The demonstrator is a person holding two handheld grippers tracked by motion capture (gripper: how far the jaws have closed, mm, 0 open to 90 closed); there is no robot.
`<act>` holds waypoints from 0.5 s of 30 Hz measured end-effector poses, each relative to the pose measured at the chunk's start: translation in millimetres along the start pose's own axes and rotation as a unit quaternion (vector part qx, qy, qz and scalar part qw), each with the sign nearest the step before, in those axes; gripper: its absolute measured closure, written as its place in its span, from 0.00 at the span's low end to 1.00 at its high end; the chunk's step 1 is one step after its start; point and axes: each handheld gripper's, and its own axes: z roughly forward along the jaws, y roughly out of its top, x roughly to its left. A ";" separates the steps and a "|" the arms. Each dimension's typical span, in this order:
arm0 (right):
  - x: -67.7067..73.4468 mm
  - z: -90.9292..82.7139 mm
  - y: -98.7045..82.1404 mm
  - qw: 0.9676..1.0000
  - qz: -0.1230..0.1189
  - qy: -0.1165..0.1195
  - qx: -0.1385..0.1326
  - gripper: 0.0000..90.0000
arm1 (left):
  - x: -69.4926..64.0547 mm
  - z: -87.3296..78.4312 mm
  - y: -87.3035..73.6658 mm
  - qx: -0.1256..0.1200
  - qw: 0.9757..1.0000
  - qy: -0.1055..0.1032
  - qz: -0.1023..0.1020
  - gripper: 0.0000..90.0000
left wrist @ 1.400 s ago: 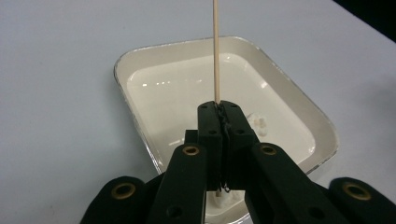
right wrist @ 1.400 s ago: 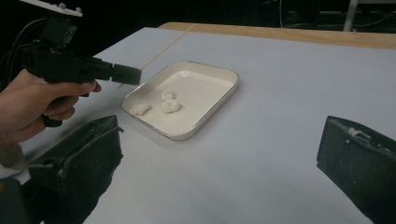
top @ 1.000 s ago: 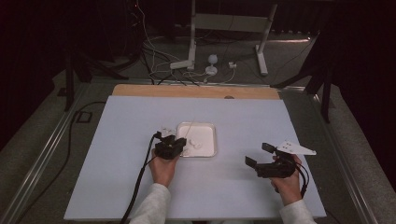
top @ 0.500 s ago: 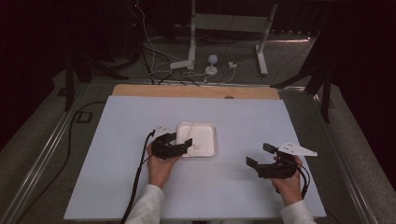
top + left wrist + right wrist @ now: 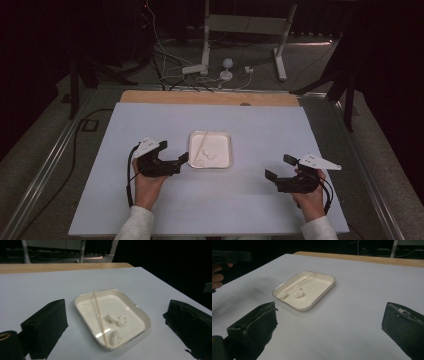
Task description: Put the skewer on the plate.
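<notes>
**Tray, stick and both tongs spread**

A glossy cream rectangular tray [image 5: 210,149] with rounded corners sits mid-worktop [image 5: 150,210], holding a thin wooden stick [image 5: 100,317] and pale lumps [image 5: 116,321]. Left tongs [image 5: 183,159], just opened wide, grip nothing; right tongs [image 5: 280,167] stand spread, empty.

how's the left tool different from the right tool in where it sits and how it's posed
The left tool sits right beside the white tray, its tip close to the tray's rim; the right tool is well apart from it, out on bare table. The left tool's jaws have just been opening, with nothing between them. Both stand wide open, empty, and point toward the tray with its thin stick and pale lumps.
</notes>
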 end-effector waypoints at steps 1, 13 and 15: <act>0.1 0.0 -0.2 1.000 -0.001 0.000 0.000 0.00 | 1.7 -4.2 -1.8 -0.003 1.000 0.003 0.001 0.02; 1.0 -0.1 -1.3 1.000 -0.012 -0.005 -0.008 0.00 | 18.8 -47.0 -17.1 -0.023 0.999 0.035 0.025 0.01; 1.3 0.0 -1.7 1.000 -0.014 -0.005 -0.009 0.00 | 20.5 -51.3 -19.9 -0.025 0.999 0.036 0.025 0.01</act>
